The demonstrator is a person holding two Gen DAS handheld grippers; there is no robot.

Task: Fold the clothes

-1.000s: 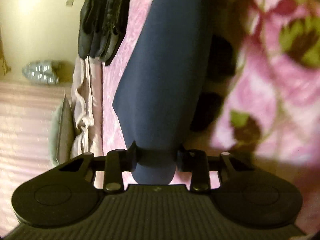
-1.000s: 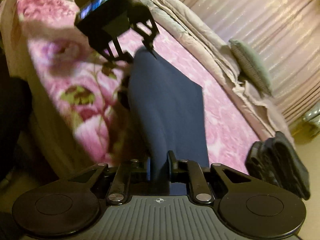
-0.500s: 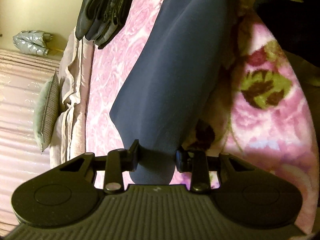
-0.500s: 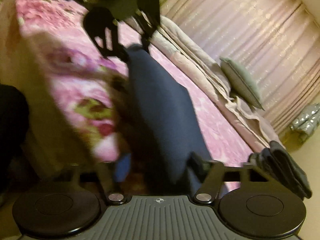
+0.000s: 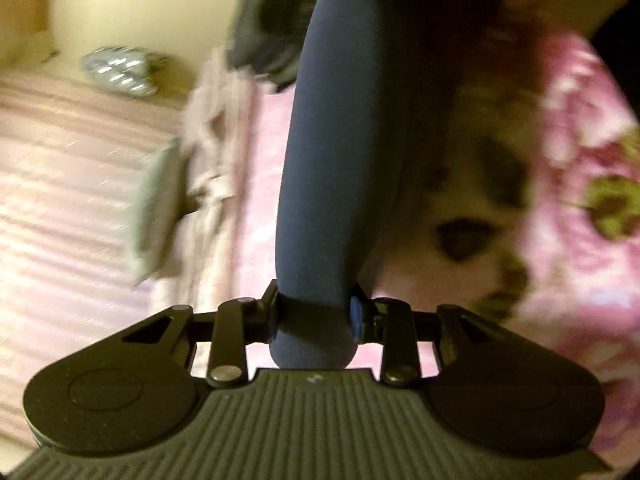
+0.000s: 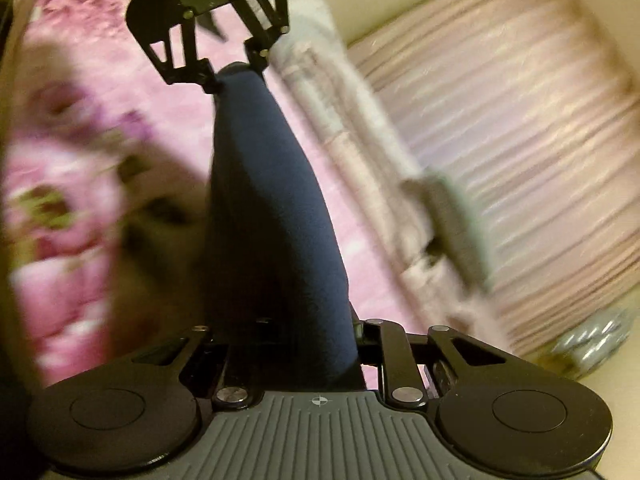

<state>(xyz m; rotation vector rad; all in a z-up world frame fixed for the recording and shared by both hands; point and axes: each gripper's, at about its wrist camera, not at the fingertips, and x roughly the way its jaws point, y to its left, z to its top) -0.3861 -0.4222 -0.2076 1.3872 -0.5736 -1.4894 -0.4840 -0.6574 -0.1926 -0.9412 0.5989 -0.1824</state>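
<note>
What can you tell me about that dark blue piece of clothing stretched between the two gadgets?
The blue garment is dark navy, smooth, soft-looking cloth without pattern. It hangs as a long band above the pink flowered bed cover, pinched at each end: the left gripper clamps one bunched end, the right gripper, whose jaws have just been closing, the other. What kind of garment it is cannot be told.

Left wrist view: looks forward and slightly down along the left tongs (image 5: 314, 316), close over a long navy-blue cloth garment (image 5: 332, 160) running away from the lens, above the pink flowered bed cover (image 5: 580, 240). Right wrist view: looks the opposite way along the same garment (image 6: 272, 220) from the right tongs (image 6: 288, 336), with the left tongs (image 6: 232, 76) at its far end. Both views share the garment, the bed cover (image 6: 60, 200) and the pink pleated curtain (image 5: 60, 200) (image 6: 500, 140).
</note>
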